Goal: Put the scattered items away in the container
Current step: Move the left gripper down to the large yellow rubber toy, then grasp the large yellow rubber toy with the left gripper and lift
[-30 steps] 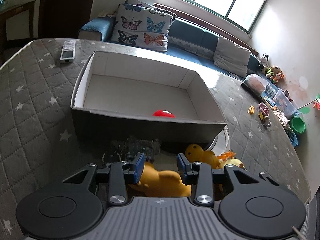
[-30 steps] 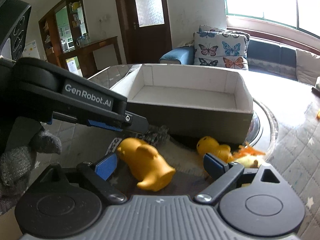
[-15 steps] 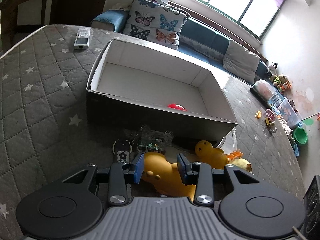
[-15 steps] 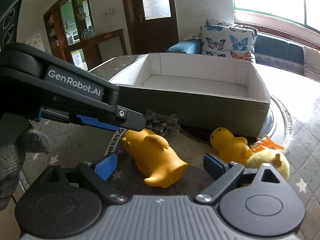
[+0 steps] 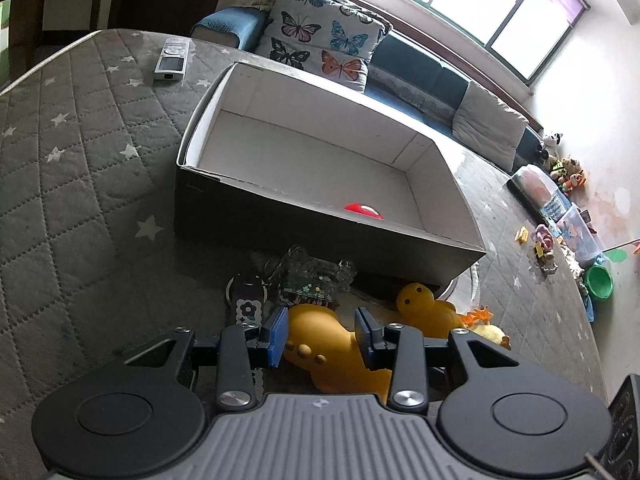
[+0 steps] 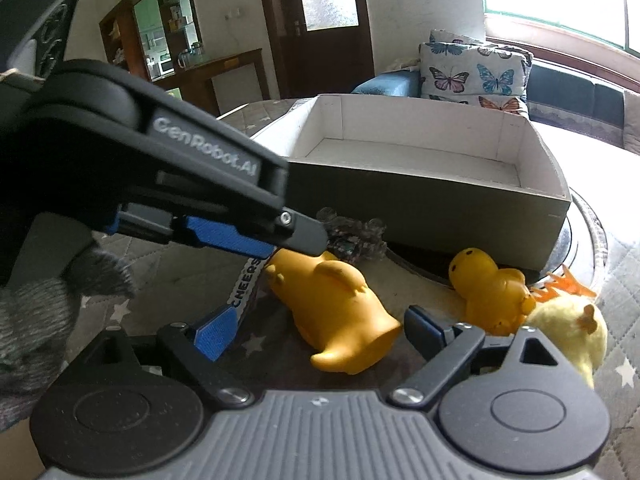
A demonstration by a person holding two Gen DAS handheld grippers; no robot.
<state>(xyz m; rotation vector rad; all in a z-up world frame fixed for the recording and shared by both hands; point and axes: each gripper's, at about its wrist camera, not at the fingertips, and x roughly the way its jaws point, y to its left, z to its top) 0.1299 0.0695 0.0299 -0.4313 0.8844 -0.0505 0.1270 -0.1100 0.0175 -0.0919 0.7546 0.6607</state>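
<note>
Grippers (image 5: 320, 330) have closed in on the long yellow toy (image 6: 332, 304) lying before the box (image 5: 320, 216), left jaws flanking it untouched, right pair (image 6: 316, 330) narrowing but wide, pickup seemingly imminent.

Two yellow rubber toys (image 6: 336, 304), one fluffy chick (image 6: 572, 328), one box (image 5: 320, 232)

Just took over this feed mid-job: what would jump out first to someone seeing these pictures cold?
The orange-yellow rubber toy lying on its side between the open blue pads of both grippers, right gripper and left gripper; neither is gripping it. Behind it stands the big dark cardboard box with a white inside, nearly empty except for a red round thing. A smaller yellow rubber duck lies by the box's near wall.
</note>
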